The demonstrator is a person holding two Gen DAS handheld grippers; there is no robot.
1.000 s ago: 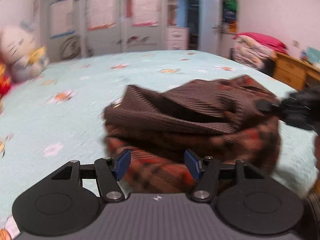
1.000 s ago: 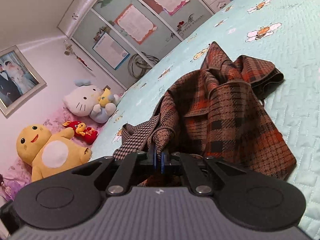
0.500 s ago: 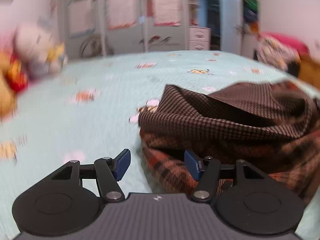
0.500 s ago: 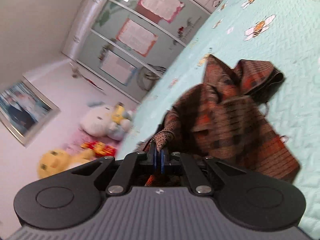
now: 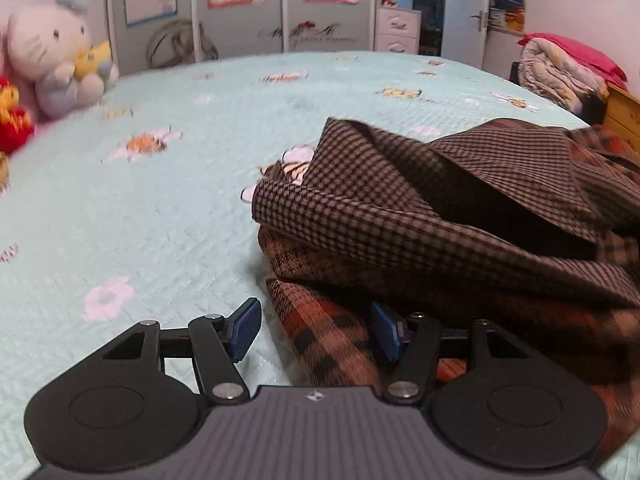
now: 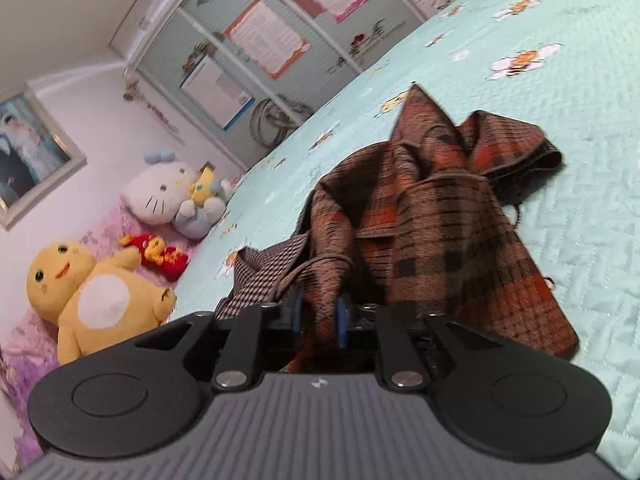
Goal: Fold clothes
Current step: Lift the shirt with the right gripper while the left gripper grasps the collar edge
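A brown and orange plaid garment [image 5: 460, 232] with a houndstooth lining lies crumpled on the mint quilted bedspread [image 5: 160, 220]. My left gripper [image 5: 316, 334] is open and low over the bed at the garment's near left corner. The plaid hem lies loose between its blue pads, and the cloth partly covers the right pad. In the right wrist view the same garment [image 6: 440, 232] spreads ahead, with a raised fold running back into my right gripper [image 6: 319, 314]. Its jaws are opening, and the fold sits slack between the blue pads.
Plush toys line the head of the bed: a white cat [image 5: 52, 52], a yellow one [image 6: 92, 300] and a small red one [image 6: 158, 254]. A wardrobe with posters [image 5: 280, 4] stands behind, with piled bedding [image 5: 560, 68] and a wooden desk [image 5: 624, 116] at right.
The left gripper has swung left and sunk to the garment's near left corner. The right gripper's pads, pinched on a fold before, have parted.
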